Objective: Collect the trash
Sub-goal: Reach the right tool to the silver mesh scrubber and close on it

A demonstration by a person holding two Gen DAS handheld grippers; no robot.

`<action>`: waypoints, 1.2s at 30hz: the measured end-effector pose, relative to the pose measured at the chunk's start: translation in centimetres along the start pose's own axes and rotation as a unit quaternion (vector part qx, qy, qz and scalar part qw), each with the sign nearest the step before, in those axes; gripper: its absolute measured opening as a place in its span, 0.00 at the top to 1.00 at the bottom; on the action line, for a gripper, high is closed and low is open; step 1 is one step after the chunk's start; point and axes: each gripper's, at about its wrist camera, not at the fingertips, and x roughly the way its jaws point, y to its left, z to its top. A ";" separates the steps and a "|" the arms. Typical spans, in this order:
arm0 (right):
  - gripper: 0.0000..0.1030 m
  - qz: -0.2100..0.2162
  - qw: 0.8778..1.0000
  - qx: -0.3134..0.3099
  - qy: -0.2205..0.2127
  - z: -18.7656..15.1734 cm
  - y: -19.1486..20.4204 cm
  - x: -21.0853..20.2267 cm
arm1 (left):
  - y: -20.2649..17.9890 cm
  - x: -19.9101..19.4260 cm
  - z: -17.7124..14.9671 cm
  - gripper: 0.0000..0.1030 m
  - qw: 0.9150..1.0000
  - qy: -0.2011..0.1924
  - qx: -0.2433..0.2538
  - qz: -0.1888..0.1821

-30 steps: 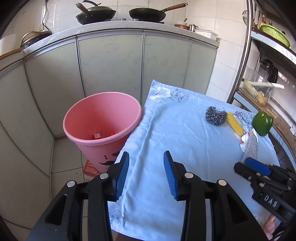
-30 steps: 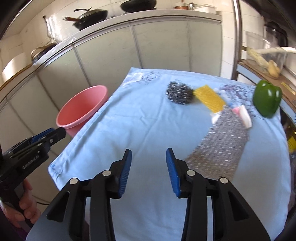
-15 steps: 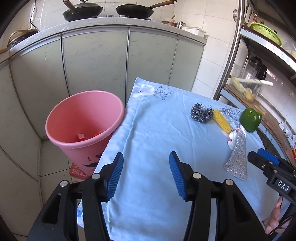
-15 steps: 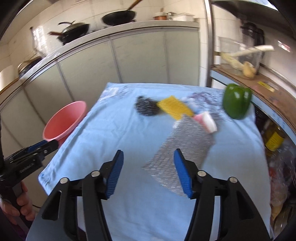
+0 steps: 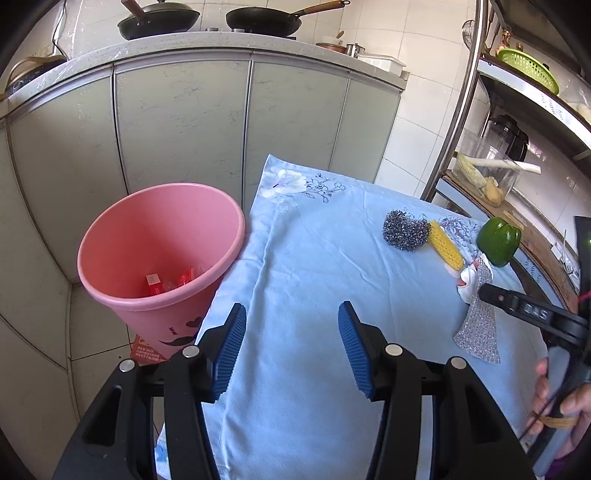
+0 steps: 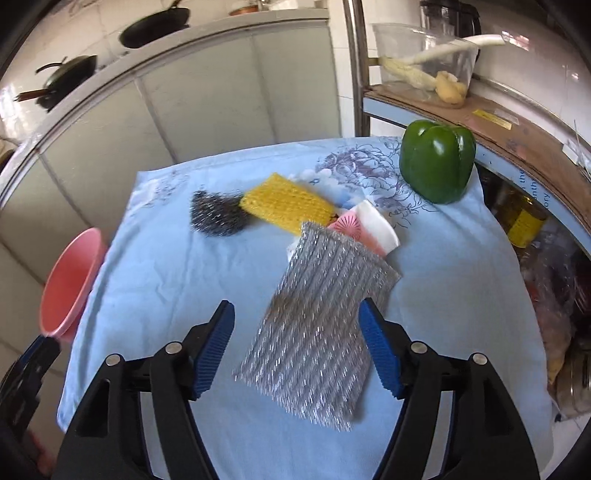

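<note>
A home kitchen: frying pans [image 5: 207, 20] on the counter at twelve o'clock, tiled wall [image 5: 417, 122], blender [image 5: 506, 134] at two o'clock.

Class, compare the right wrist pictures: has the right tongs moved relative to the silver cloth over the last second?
Yes. The right tongs have shifted toward the silver cloth, which now lies between its opening jaws, untouched.

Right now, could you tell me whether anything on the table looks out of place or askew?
The silver scrubbing cloth lies skewed, overlapping a crumpled pink-and-white wrapper. A green pepper stands among the scourers near the blue cloth's far corner. Nothing is spilled or visibly damaged.
</note>
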 end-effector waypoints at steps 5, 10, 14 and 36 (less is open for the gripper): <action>0.32 -0.024 1.000 0.005 0.019 -0.6 -0.7 1.4 | -0.1 0.8 1.0 0.50 1.000 0.001 0.008 -0.008; 0.32 -0.008 1.000 0.023 0.017 -1.6 -3.4 1.0 | -1.2 1.6 2.4 0.50 1.000 0.002 0.016 -0.022; 0.47 0.020 0.999 0.031 0.017 -1.8 -4.8 0.9 | -2.6 2.1 3.2 0.50 0.999 0.007 0.026 -0.040; 0.96 0.140 0.989 0.040 0.030 -3.0 -7.1 1.5 | -15.6 11.3 8.3 0.50 0.987 0.044 0.123 -0.089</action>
